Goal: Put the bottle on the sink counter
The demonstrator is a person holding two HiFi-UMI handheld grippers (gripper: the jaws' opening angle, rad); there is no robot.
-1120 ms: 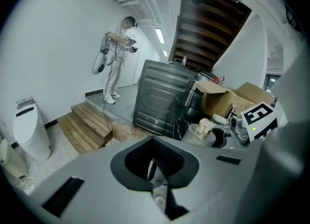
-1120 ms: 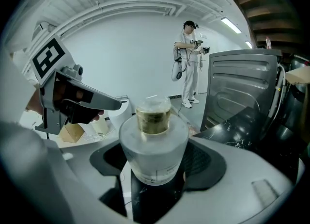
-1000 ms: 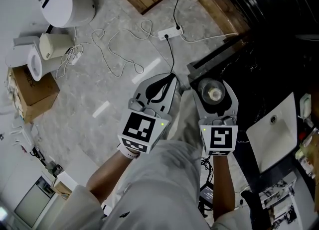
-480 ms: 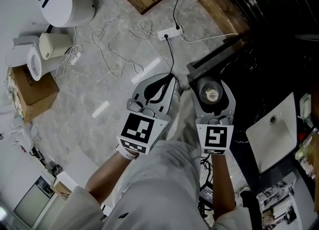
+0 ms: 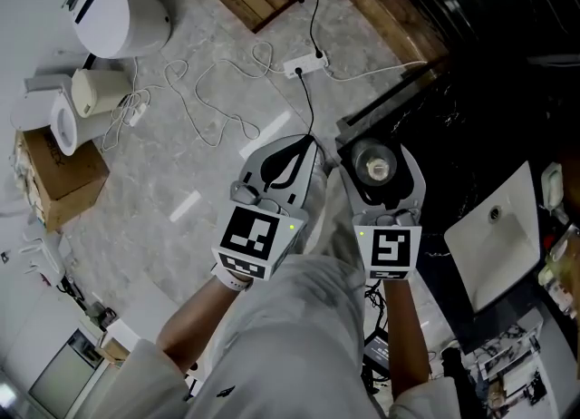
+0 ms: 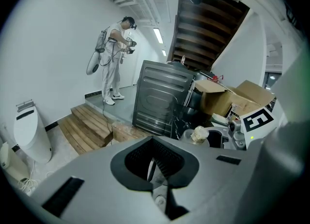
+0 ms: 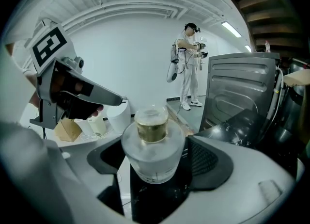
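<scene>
Opening is what the right gripper (image 7: 156, 162) has just done. Its jaws have spread, and the bottle (image 7: 152, 126) stands upright between them on the dark marbled sink counter (image 5: 471, 127), near its edge. A gap shows at the left pad; whether the right pad brushes the glass I cannot quite tell. I judge the bottle released and resting on its own, so only backing away without tipping it is left. The left gripper (image 5: 311, 147) hangs beside it, jaws together, empty
</scene>
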